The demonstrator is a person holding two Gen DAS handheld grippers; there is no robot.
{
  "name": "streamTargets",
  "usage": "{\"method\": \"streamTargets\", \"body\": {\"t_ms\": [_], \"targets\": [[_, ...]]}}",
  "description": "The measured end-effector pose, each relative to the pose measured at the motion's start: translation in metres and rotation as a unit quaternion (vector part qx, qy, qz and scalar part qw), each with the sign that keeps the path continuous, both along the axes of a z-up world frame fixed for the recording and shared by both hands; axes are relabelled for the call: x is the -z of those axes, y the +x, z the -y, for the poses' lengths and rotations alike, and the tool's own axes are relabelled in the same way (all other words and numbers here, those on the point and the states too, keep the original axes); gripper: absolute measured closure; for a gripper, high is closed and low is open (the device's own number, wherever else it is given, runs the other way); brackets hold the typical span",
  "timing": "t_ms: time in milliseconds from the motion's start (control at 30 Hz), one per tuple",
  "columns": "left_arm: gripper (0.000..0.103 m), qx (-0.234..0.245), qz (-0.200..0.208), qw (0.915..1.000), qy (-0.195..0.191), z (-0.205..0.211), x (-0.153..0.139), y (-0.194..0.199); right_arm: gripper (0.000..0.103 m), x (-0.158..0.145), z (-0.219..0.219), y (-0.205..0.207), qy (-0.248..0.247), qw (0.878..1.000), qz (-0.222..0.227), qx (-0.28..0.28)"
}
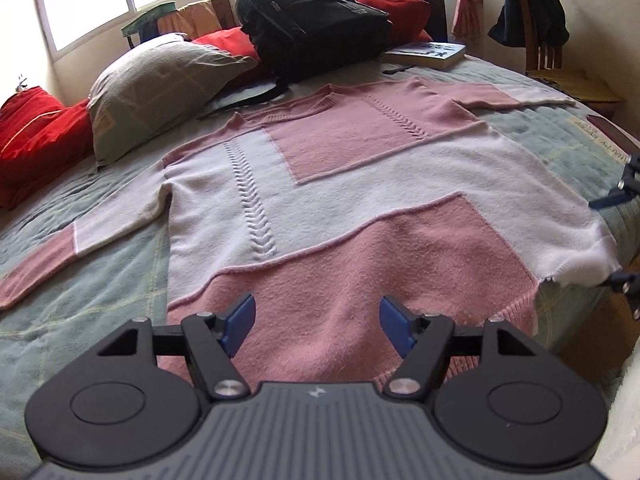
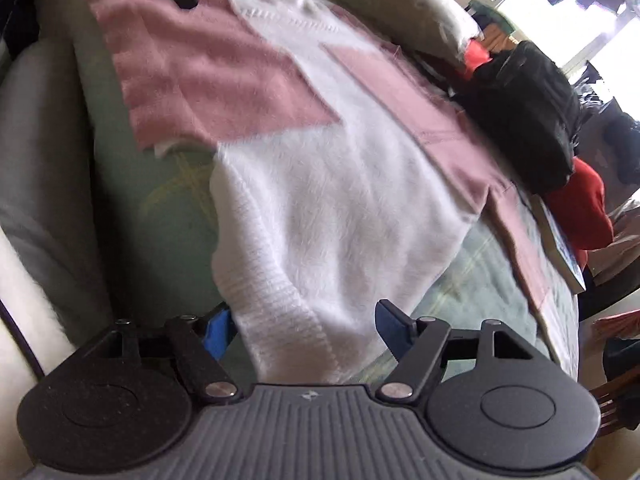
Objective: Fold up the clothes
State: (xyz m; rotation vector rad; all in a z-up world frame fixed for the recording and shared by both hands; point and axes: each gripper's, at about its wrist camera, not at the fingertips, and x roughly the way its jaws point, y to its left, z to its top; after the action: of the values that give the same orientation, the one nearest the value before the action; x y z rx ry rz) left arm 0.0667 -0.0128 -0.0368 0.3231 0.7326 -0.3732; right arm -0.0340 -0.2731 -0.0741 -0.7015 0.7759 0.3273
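A: Nearest us, our left gripper [image 1: 316, 320] gapes over the sweater [image 1: 340, 184]'s pink hem, pinching nothing.

B: Our right gripper [image 2: 306, 330] also stands wide, the white corner lying loose between its fingers.

A: Beyond, the sweater lies flat on the bed [image 1: 100, 292]; the backpack [image 1: 312, 20] sits farthest.

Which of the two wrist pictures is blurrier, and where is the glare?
Right wrist view: blurrier, the sweater and backpack smeared, window blown out top right. Left wrist view: sharp knit texture, window glare top left, edges bent by the fisheye.
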Motion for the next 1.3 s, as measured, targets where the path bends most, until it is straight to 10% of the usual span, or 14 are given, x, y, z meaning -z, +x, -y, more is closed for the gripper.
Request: {"method": "streamTargets", "body": {"t_ms": [400, 733, 1000, 1300], "targets": [[0.031, 0.008, 0.022, 0.9997, -0.004, 0.006, -0.012, 0.002, 0.025, -0.08, 0.033, 0.011, 0.176, 0.983, 0.054, 0.024], [0.031, -0.005, -0.02, 0.9997, 0.015, 0.001, 0.02, 0.015, 0.025, 0.001, 0.006, 0.063, 0.16, 0.983, -0.064, 0.061], [0.029, -0.037, -0.024, 0.999, -0.008, -0.028, 0.003, 0.036, 0.025, -0.033, -0.028, 0.091, 0.212, 0.976, -0.043, 0.01], [0.028, -0.05, -0.05, 0.9962, -0.051, -0.038, 0.015, 0.064, 0.023, -0.001, -0.068, 0.09, 0.179, 0.979, -0.094, -0.022]]}}
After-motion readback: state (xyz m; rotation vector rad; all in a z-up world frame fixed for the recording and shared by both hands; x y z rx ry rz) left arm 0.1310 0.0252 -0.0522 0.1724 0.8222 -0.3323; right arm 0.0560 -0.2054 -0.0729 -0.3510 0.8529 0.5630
